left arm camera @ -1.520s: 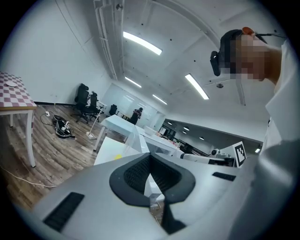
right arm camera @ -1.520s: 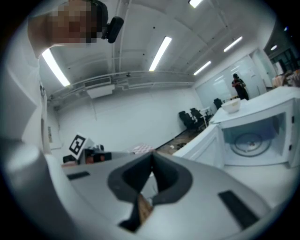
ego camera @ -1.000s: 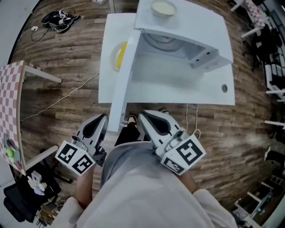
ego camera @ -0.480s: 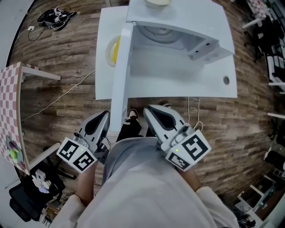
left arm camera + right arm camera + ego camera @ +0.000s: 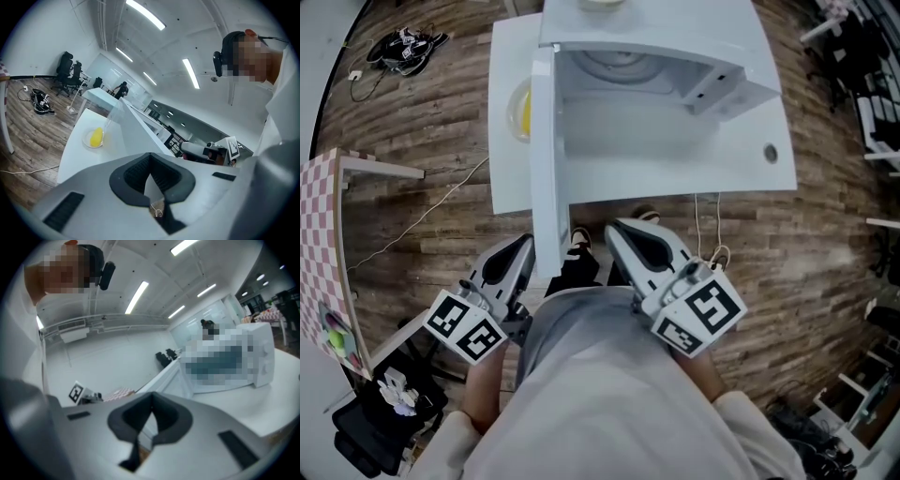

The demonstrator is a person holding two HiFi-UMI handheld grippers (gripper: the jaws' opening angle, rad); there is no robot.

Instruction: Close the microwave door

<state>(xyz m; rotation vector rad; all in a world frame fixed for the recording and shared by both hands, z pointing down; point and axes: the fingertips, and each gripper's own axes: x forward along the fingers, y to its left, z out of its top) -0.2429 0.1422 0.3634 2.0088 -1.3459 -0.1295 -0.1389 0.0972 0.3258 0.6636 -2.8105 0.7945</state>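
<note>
While the left gripper (image 5: 516, 255) and right gripper (image 5: 622, 236) are hovering short of the white table (image 5: 508, 187), jaws pressed together on nothing, the microwave door (image 5: 544, 159) is standing wide open, its edge seemingly beside the left gripper.

The white microwave (image 5: 675, 23) sits on the white bench (image 5: 504, 178) at the upper centre of the frame. Its door (image 5: 546, 169) stands wide open, swung out edge-on toward the lower left.
</note>
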